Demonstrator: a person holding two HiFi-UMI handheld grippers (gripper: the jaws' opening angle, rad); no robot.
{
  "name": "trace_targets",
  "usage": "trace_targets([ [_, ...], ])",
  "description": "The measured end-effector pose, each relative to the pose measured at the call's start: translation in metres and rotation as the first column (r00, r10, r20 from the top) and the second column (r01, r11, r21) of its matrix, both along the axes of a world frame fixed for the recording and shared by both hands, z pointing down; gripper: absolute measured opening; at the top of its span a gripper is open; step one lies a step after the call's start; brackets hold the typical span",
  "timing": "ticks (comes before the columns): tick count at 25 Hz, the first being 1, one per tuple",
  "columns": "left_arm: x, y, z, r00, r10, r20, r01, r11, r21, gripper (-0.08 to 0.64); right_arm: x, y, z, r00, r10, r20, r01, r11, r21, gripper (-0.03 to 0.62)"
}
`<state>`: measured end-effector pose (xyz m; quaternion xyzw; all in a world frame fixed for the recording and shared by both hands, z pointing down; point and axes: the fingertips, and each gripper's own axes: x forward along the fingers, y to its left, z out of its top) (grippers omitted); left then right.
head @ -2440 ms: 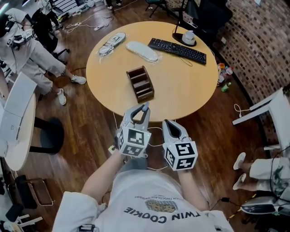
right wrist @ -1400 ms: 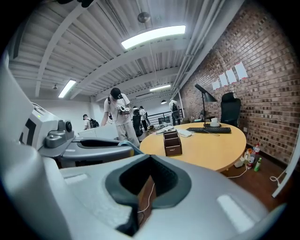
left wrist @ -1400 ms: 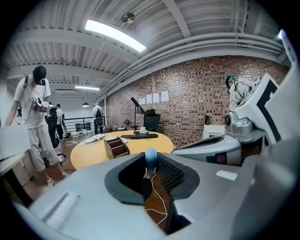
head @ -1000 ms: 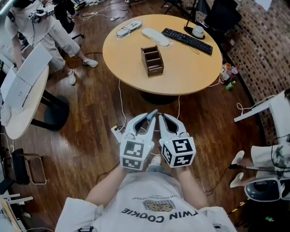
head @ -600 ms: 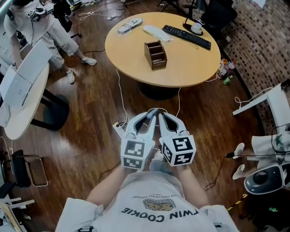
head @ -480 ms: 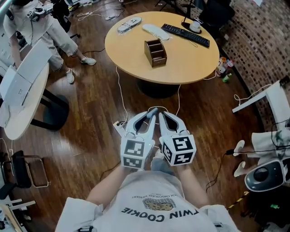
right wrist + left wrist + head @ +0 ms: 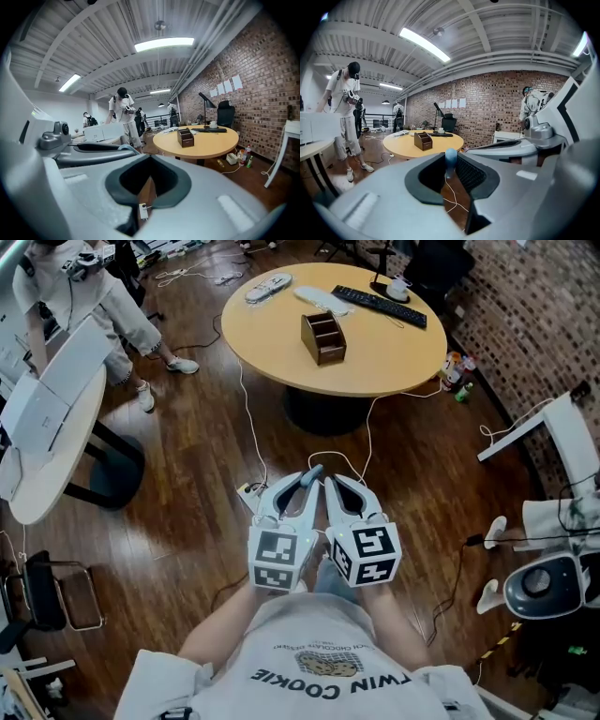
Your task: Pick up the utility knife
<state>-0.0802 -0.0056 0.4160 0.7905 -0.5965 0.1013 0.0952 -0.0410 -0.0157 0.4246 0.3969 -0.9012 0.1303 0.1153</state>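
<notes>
My left gripper (image 7: 312, 474) is held low in front of my chest, over the wooden floor. Its jaws are shut on a slim thing with a rounded blue-grey end (image 7: 450, 157) that pokes out at the tips; it looks like the utility knife, though most of it is hidden. My right gripper (image 7: 330, 481) sits right beside it, tips nearly touching the left one, jaws shut with nothing between them (image 7: 150, 159). Both point toward the round wooden table (image 7: 375, 352), which stands well ahead.
On the table stand a brown organizer (image 7: 322, 337), a black keyboard (image 7: 379, 306) and white items. A white cable (image 7: 248, 418) and power strip (image 7: 248, 491) lie on the floor. A white table (image 7: 47, 427) and a person (image 7: 103, 296) are at left, a white desk (image 7: 562, 442) at right.
The round table has slid further up and away in the head view as I back off from it. Both grippers keep the same side-by-side pose and grip.
</notes>
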Motion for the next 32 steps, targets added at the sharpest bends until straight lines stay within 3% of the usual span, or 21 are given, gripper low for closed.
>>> trace_targets([
  [13,0.004,0.050,-0.004,1.000,0.018,0.003,-0.018,1.000,0.021,0.072,0.005,0.058,-0.005,1.000,0.028,-0.004,-0.028,0.999,0.033,-0.002],
  [32,0.001,0.064,-0.007,1.000,0.026,-0.013,-0.025,0.999,0.035,0.072,0.000,0.071,-0.011,0.999,0.032,-0.015,-0.031,0.997,0.067,-0.002],
])
